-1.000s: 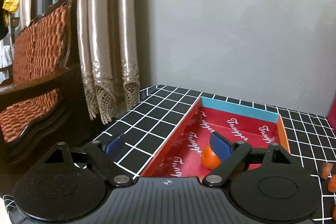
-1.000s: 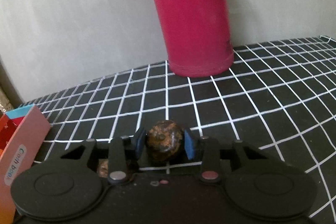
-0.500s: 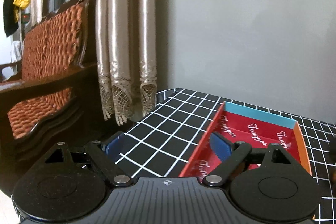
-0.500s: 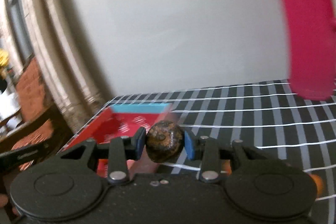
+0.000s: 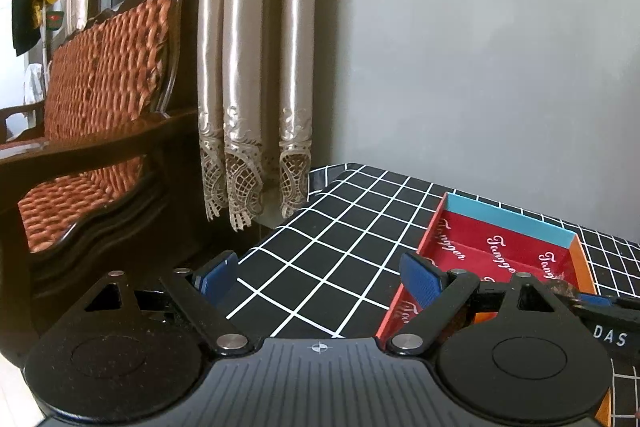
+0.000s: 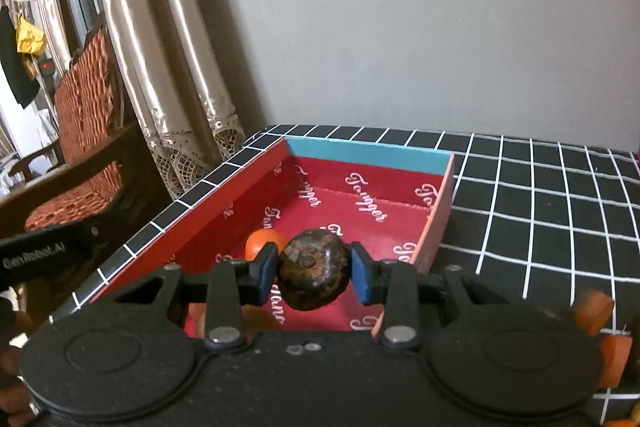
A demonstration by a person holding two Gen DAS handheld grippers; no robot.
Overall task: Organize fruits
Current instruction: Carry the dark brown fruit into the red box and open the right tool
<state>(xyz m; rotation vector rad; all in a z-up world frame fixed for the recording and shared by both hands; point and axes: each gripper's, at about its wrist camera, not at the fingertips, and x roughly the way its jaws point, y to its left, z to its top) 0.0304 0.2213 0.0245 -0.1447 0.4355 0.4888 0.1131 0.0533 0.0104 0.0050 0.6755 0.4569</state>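
We log: right gripper (image 6: pixel 313 273) jaws pinching dark mottled fruit (image 6: pixel 314 274) over red box (image 6: pixel 362 153); one orange (image 6: pixel 262 244) inside. Left gripper (image 5: pixel 318 273) jaws spread, empty. Orange pieces (image 6: pixel 593 311) left on surface (image 6: pixel 540 195), right.

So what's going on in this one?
A person is sorting fruit into a red box. The right gripper holds a dark brown fruit over the box, where an orange already lies. The left gripper is open and holds nothing, beside the box above the checked tablecloth.
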